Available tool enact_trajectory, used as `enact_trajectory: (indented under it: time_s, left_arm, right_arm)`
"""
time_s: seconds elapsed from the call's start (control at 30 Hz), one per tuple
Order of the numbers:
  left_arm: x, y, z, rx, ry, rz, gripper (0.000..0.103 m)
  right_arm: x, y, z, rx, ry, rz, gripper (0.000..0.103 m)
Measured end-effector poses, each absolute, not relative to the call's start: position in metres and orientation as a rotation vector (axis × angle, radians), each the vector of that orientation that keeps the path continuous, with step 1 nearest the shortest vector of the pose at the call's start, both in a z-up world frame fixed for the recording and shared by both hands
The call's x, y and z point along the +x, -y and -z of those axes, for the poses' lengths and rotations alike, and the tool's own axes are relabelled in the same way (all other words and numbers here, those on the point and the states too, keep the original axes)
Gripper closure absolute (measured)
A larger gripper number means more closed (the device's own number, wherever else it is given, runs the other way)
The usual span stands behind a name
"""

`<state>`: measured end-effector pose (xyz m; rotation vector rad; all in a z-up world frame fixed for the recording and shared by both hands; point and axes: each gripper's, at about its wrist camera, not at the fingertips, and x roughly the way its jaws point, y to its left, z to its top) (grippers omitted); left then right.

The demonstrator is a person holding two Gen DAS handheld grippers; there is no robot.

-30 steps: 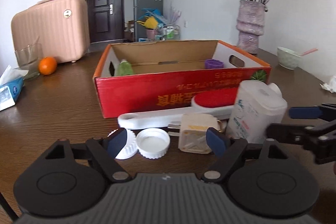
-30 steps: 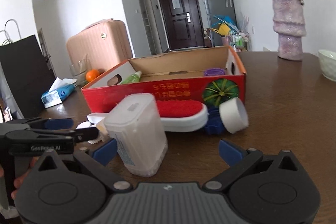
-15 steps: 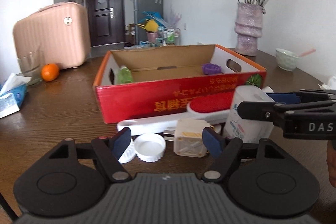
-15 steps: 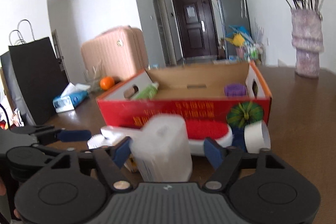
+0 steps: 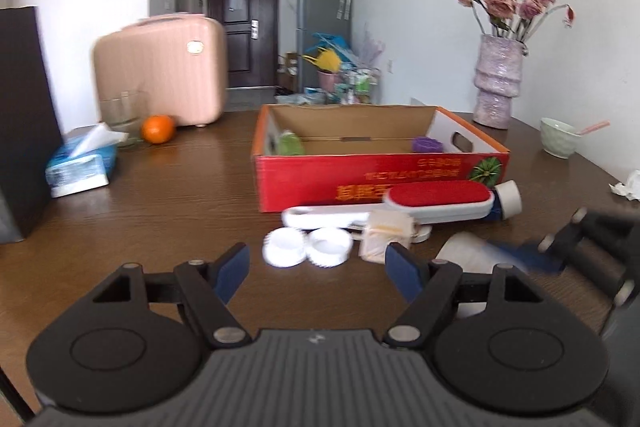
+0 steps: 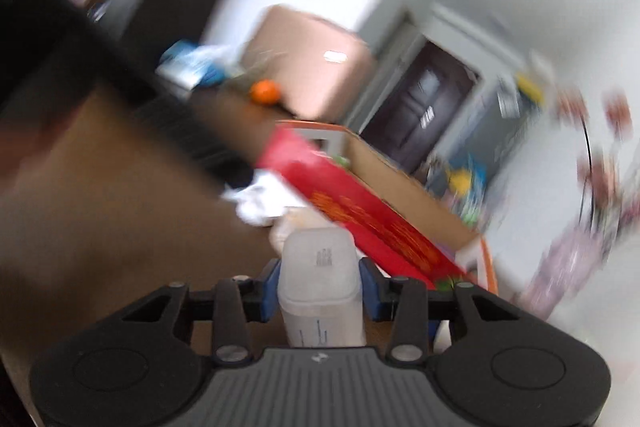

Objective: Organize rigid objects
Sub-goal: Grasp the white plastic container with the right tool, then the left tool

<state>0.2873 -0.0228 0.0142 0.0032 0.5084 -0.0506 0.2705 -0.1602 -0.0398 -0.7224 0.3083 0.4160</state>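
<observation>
two hand-held grippers: right (image 6: pixel 319 290) just closing onto white container (image 6: pixel 318 267), left (image 5: pixel 316 269) apart, empty

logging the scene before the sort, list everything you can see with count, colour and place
cardboard box: 1, red outside, table centre
green bottle: 1, in box, left end
purple item: 1, in box, right end
lint brush: 1, red and white, before box
white lids: 2, before brush
cream cube: 1, beside lids
white container: 1, translucent, in right gripper
orange: 1, far left
tissue pack: 1, blue, left
suitcase: 1, pink, rear
vase: 1, pale purple, with flowers, right rear
bowl: 1, pale green, right
left hand-held gripper: open, empty
right hand-held gripper: just closed on container
</observation>
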Motion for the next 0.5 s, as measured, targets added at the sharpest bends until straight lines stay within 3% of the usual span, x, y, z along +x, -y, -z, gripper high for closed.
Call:
enact_trajectory:
  time_s: [0.2,0.27,0.4,0.5]
  left_arm:
    - [0.257,-0.002,-0.012,-0.034,-0.535,0.031,0.025]
    - [0.253,0.001,-0.009,-0.057,-0.551,0.07,0.025]
    - [0.255,0.02,0.002,-0.082,-0.583,0.138,0.026]
    - [0.261,0.034,0.01,-0.137,-0.621,0.195,0.031]
  right_arm:
    - [0.256,0.139,0.041,-0.619,-0.385,-0.532,0.041]
    - [0.25,0.153,0.029,-0.538,-0.392,-0.557,0.027]
    - [0.248,0.198,0.015,-0.292,-0.457,-0.542,0.026]
    - [0.269,0.247,0.013,-0.058,-0.527,-0.463,0.031]
